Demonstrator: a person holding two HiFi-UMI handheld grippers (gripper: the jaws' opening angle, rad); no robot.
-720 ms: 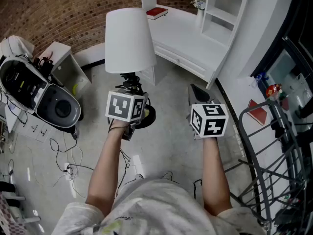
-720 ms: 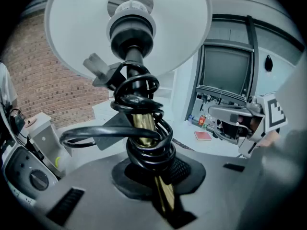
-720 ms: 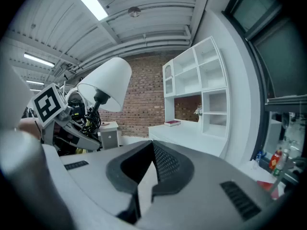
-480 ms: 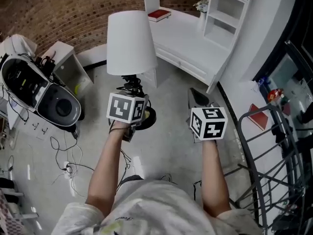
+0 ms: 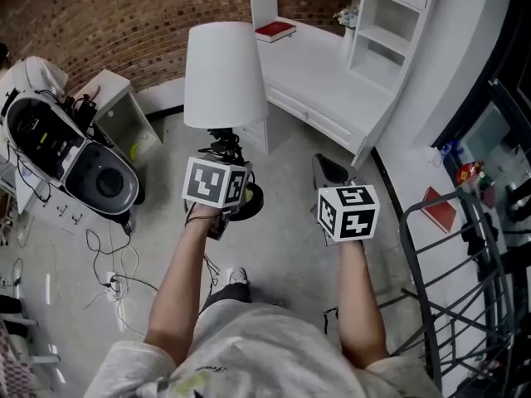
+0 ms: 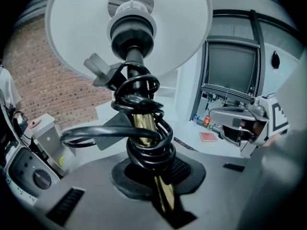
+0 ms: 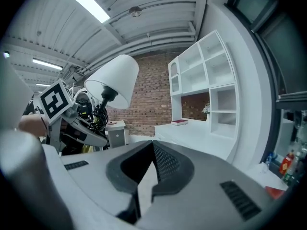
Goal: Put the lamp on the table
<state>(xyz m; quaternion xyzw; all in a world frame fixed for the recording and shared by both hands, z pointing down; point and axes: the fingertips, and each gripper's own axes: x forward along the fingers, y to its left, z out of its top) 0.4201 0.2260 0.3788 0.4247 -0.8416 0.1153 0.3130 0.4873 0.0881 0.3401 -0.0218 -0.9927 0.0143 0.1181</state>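
**Above the floor, a lamp held short of the white table**

Closest to the camera, a pale shirt (image 5: 249, 355) fills the bottom of the head view, and the yellowish print on it is too blurred to read. Two bare forearms reach forward from it, with a shoe (image 5: 236, 277) on the grey floor (image 5: 282, 247) between them.

Each forearm ends in a gripper whose cube bears black-and-white square patterns. The left gripper (image 6: 160, 186) pinches the brass stem (image 6: 144, 123) of the lamp (image 5: 224, 73). Its jaws are pressed on the metal just below a black cord (image 6: 144, 152) wound in coils round that stem. The lamp is carried in the air and tilts away from the person. Its round black base (image 5: 253, 199) sits just beside the cube, and its white shade (image 6: 129, 28) is at the far end. The right gripper (image 7: 152, 152) hangs beside it, its jaw tips pressed together with nothing between them.

Further out on the left, loose cables (image 5: 116, 264) trail across the floor. They lie near a round grey-and-black machine (image 5: 91, 177) and a small white cabinet (image 5: 116, 114). On the right stands a black metal rack (image 5: 448, 305), with a flat red item (image 5: 437, 208) lying beyond it.

Beyond the lamp stands the white table (image 5: 323, 77), and the lamp is not yet on it. A red book (image 5: 276, 30) lies at the table's back edge, its cover print too small to read. A white shelf unit (image 5: 390, 23) rises beside it, with a small bunch of flowers (image 5: 353, 15). A brick wall (image 5: 108, 15) closes the scene.
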